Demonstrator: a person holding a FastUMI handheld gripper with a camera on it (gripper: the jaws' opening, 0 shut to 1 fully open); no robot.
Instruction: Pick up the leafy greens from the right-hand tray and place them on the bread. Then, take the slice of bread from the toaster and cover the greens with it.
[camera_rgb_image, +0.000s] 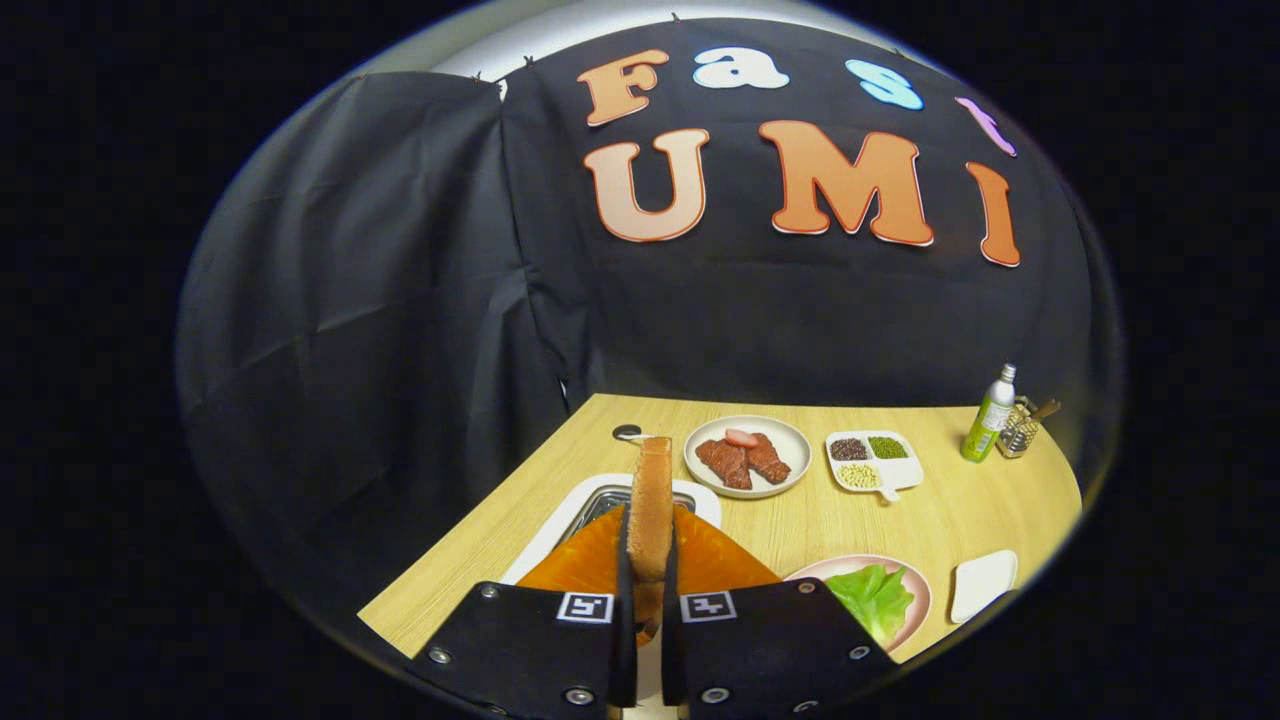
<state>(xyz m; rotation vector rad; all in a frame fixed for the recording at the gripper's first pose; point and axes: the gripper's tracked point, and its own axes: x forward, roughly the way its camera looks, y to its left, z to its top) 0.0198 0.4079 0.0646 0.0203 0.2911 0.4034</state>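
- A slice of bread (651, 505) is held on its edge, standing upright, low in the middle of the frame.
- The gripper (646, 600) is clamped on the slice of bread, with one finger pressed on each flat side.
- The toaster (600, 505) is seen just behind the bread, near the left edge of the tabletop (820, 520).
- The leafy greens (872, 598) are seen on a pink plate (915, 580), low and to the right of the fingers.
- A small white tray (982, 585) is set beside that plate, close to the tabletop's right edge.
- Bare tabletop is left between the pink plate and the dishes farther back.
- A white plate of meat (748, 457) and a dish of beans (872, 462) are placed in the middle of the frame.
- A green bottle (988, 415) and a wire basket (1020, 430) are stood at the far right corner.
- The bottle's label is too small to be read.
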